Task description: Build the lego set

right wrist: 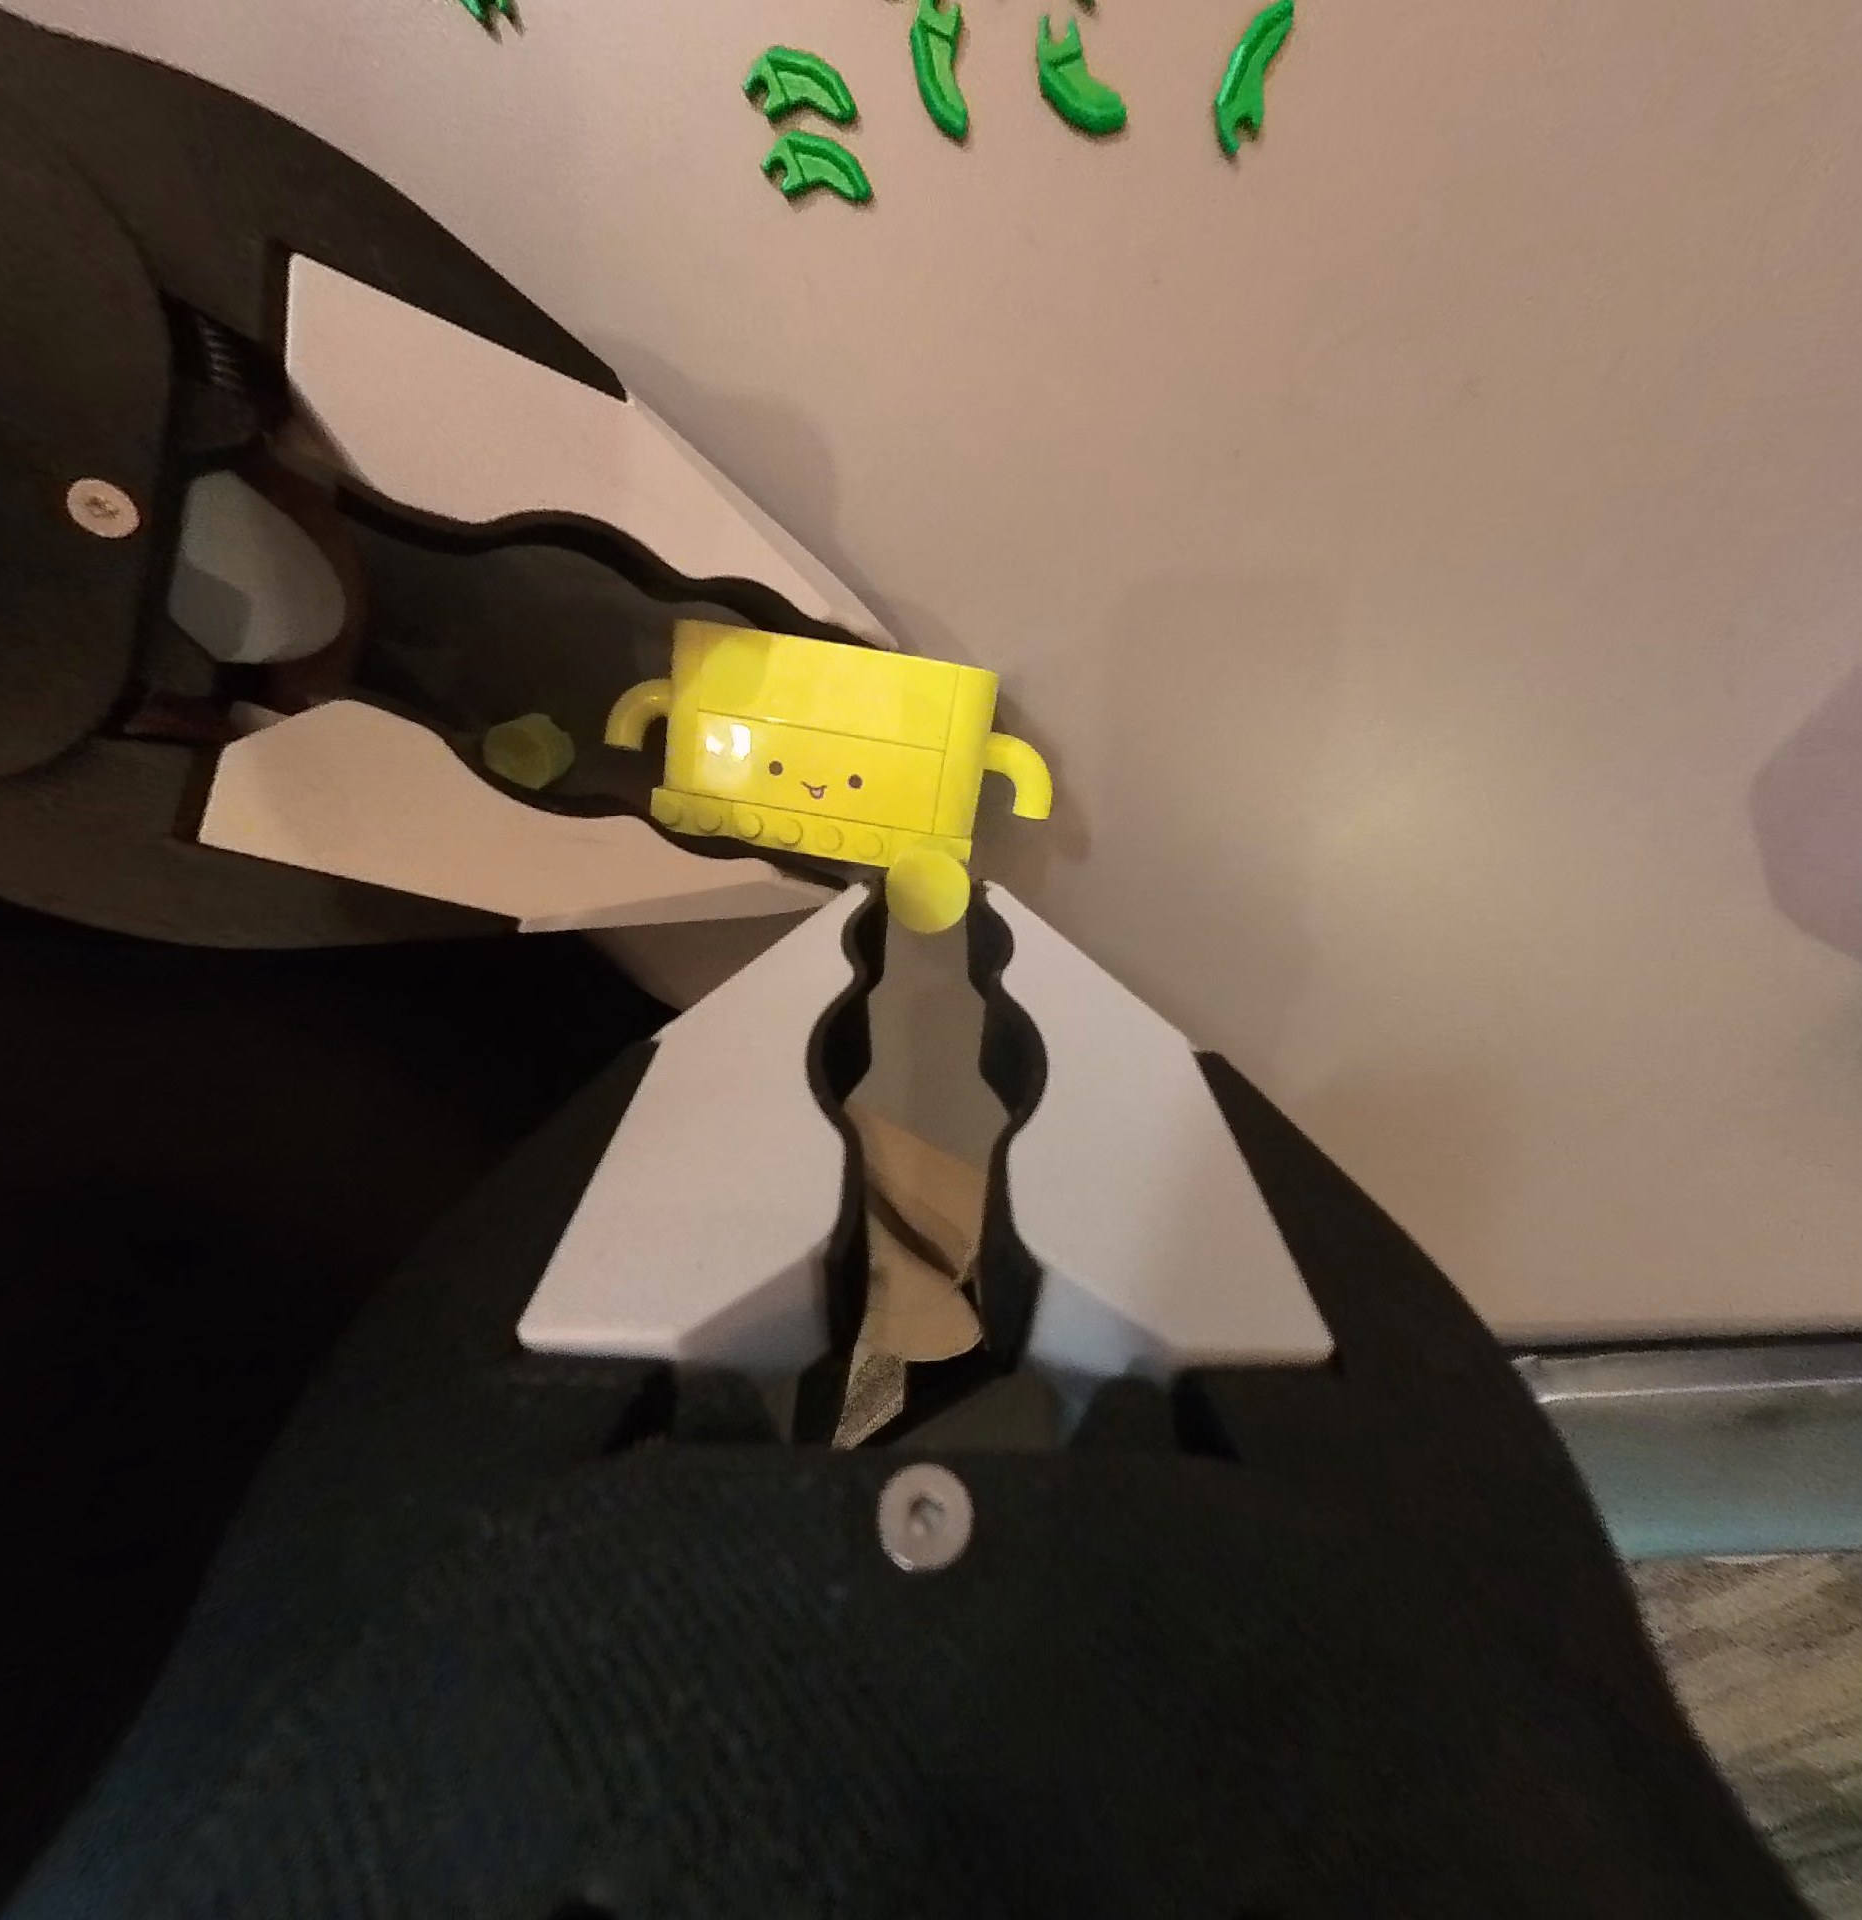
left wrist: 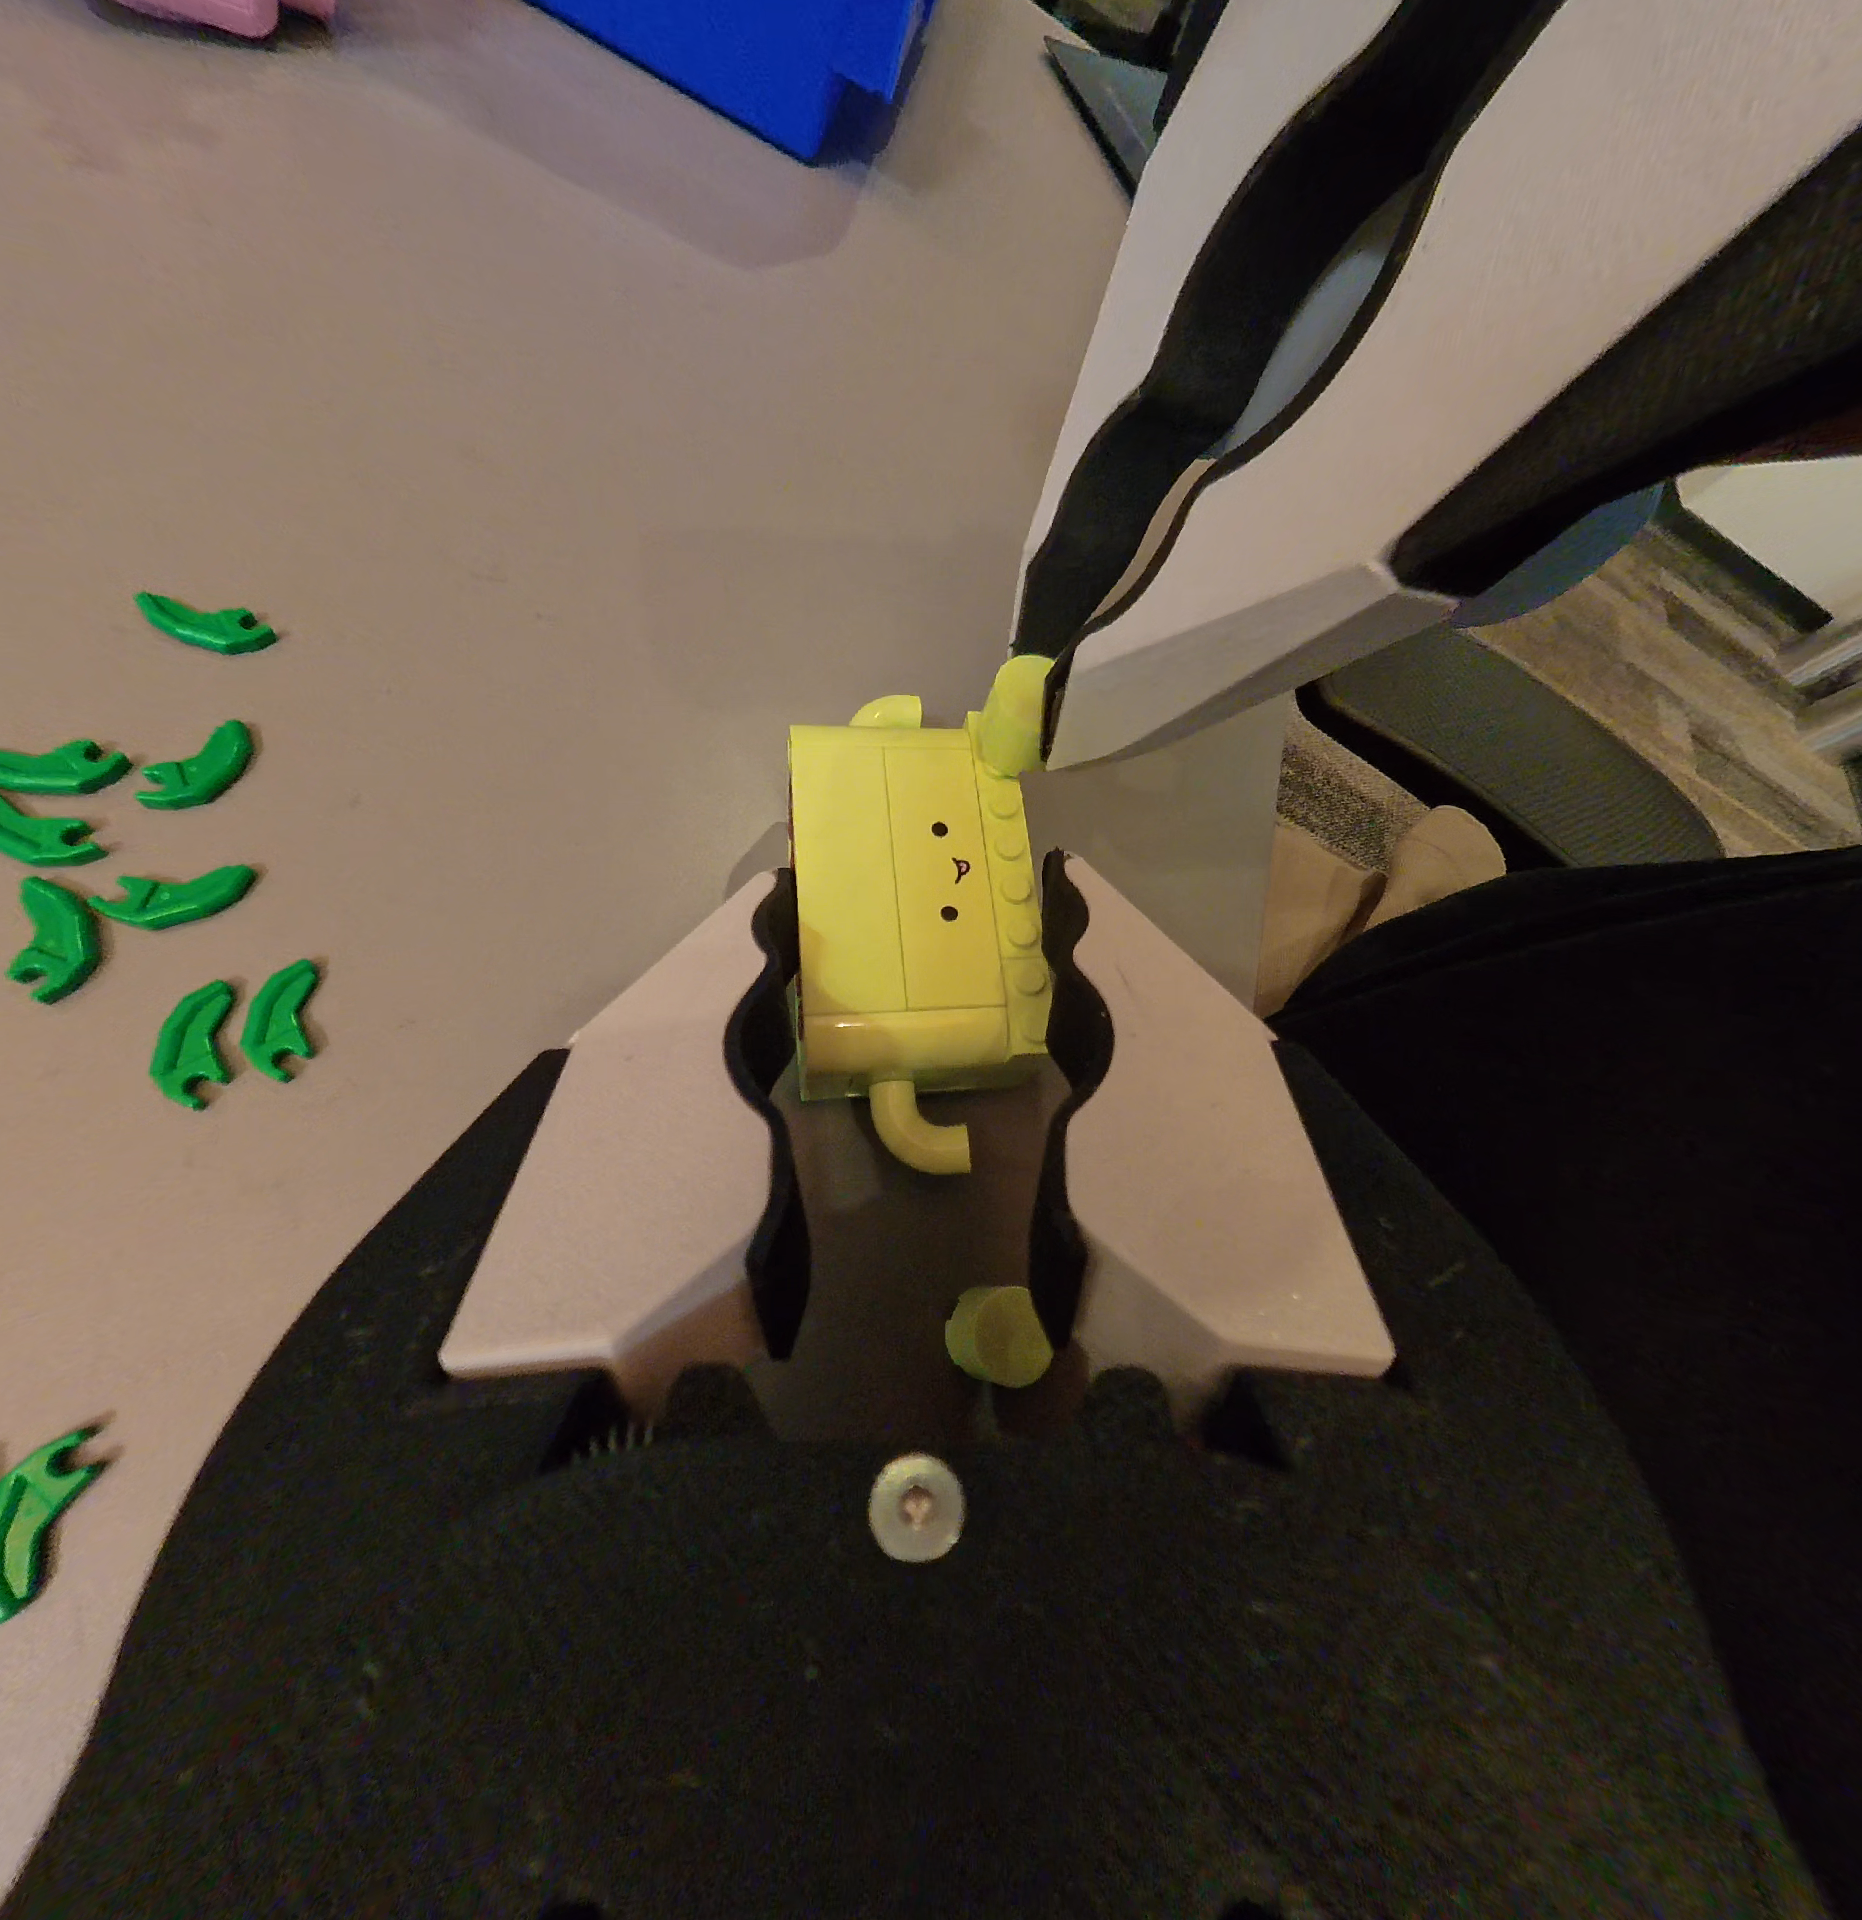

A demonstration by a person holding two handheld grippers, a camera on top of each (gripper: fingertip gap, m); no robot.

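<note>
A yellow lego body (left wrist: 906, 914) with a printed face and curved arms is clamped between the fingers of my left gripper (left wrist: 916, 883), held above the table (left wrist: 491, 416). Its studded side faces right. It also shows in the right wrist view (right wrist: 833, 748), studs down. My right gripper (right wrist: 927, 899) is shut on a small round yellow piece (right wrist: 927, 883) and holds it against the end of the studded side. The same piece shows in the left wrist view (left wrist: 1015, 717). A similar small yellow piece (left wrist: 994, 1335) sits deeper between the left fingers.
Several green leaf pieces (left wrist: 179, 790) lie scattered on the table to the left, also seen in the right wrist view (right wrist: 813, 94). A blue bin (left wrist: 761, 62) stands at the back. The table edge and a person's dark clothing (left wrist: 1581, 1143) are on the right.
</note>
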